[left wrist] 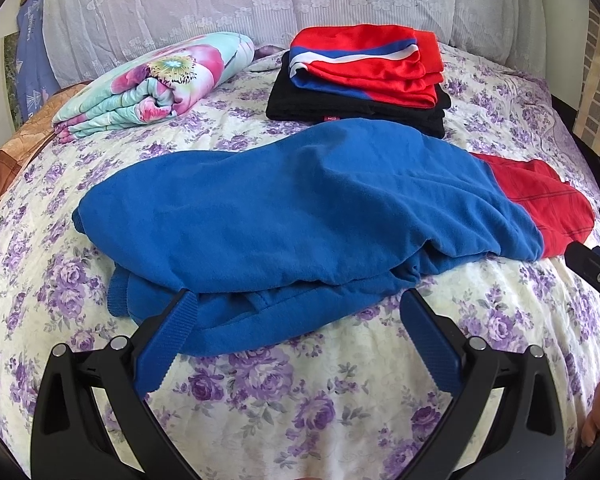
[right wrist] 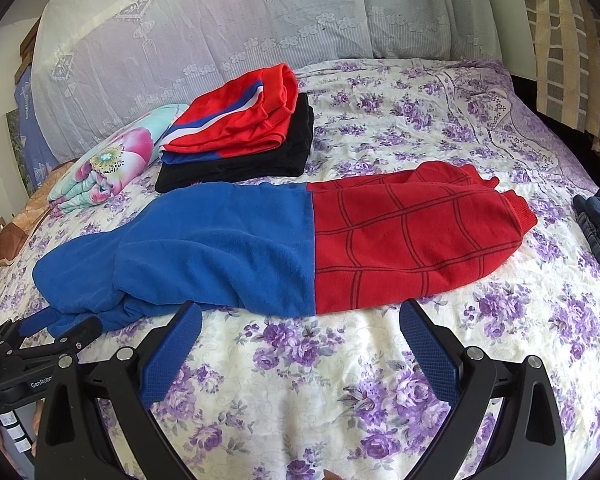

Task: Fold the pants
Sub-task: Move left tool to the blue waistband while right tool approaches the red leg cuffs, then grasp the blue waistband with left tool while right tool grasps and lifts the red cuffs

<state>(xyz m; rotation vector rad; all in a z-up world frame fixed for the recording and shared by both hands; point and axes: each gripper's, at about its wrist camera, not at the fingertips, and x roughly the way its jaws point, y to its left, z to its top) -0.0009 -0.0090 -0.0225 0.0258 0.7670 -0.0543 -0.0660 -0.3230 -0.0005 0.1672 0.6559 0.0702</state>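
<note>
Matt, fuzzy fleece pants [right wrist: 284, 240] on smooth printed cotton bedsheet [right wrist: 420, 128]; lace-patterned headboard cover [right wrist: 220, 20]

Bare bed [right wrist: 300, 392] fills the lower frame below the pants [right wrist: 284, 240]; folded stack [right wrist: 240, 148] (touching them) blocks the upper left.

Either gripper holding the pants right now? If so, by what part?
Nothing held. The left gripper is open at the waist end of the blue-and-red pants; the right gripper is open just short of their near edge.
</note>
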